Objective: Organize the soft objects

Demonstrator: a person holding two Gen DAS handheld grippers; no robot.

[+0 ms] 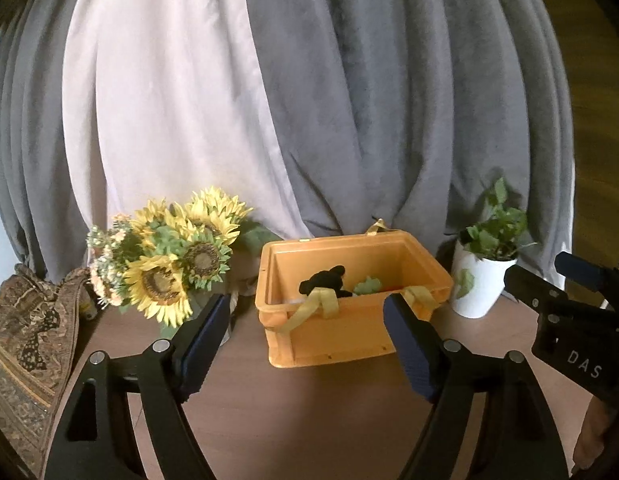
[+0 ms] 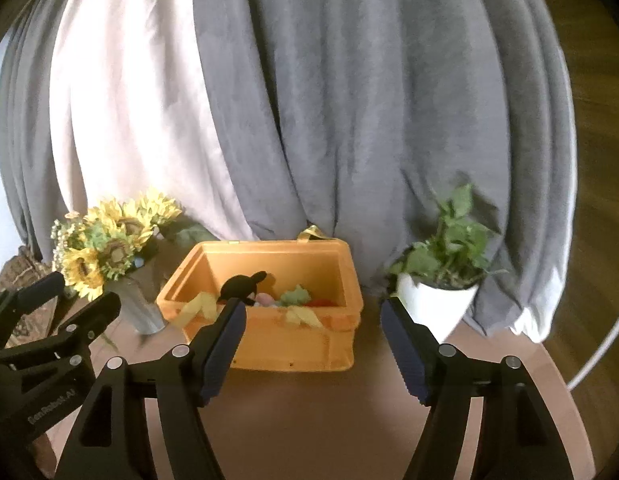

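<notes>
An orange bin with yellow strap handles stands on the brown table. Inside it lie a black plush toy and a green soft piece. The right wrist view shows the same bin with the black plush, a green piece, a pink one and a red one. My left gripper is open and empty in front of the bin. My right gripper is open too, with nothing between its fingers, short of the bin's near wall.
A sunflower bouquet stands left of the bin and a potted plant in a white pot right of it. A patterned cloth lies at the far left. Grey and white curtains hang behind. Bare table lies near me.
</notes>
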